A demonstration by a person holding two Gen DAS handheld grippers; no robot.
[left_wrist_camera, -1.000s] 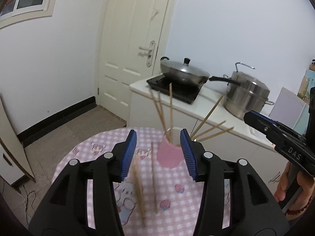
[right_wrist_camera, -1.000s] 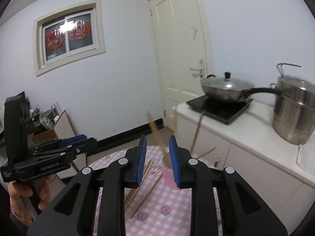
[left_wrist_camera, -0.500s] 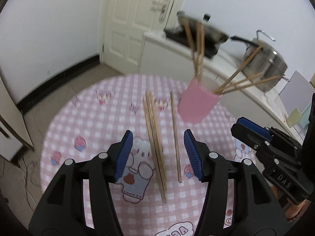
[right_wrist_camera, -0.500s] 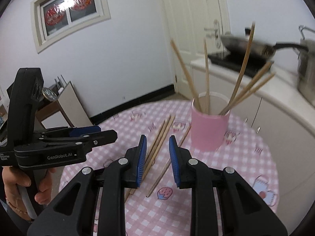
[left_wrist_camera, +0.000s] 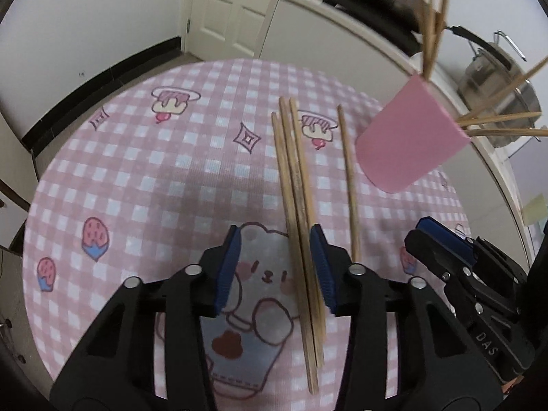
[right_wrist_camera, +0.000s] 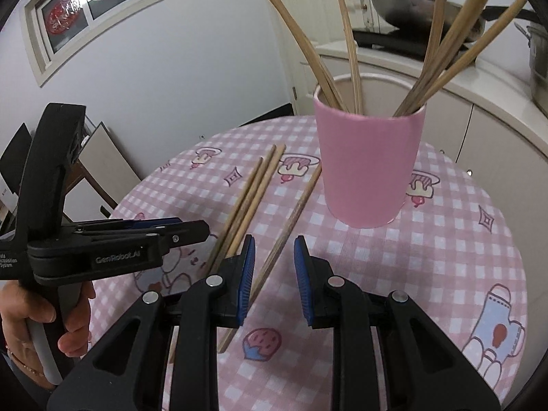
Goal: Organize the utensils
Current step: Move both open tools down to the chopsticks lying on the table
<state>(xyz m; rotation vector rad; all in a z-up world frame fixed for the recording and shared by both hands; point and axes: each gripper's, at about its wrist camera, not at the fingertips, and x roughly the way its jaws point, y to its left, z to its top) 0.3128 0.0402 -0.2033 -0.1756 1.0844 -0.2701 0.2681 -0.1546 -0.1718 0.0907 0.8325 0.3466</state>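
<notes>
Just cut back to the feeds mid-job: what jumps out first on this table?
The tall pink cup bristling with wooden chopsticks stands at the far side of the round pink checked tablecloth. Beside it lie four loose wooden chopsticks: a bundle of three running between the open left gripper fingers, and a single one leading into the open right gripper.

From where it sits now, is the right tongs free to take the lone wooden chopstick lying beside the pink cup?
Probably yes: the right tongs are open around the lone wooden chopstick, with nothing between; the pink cup stands clear.
</notes>
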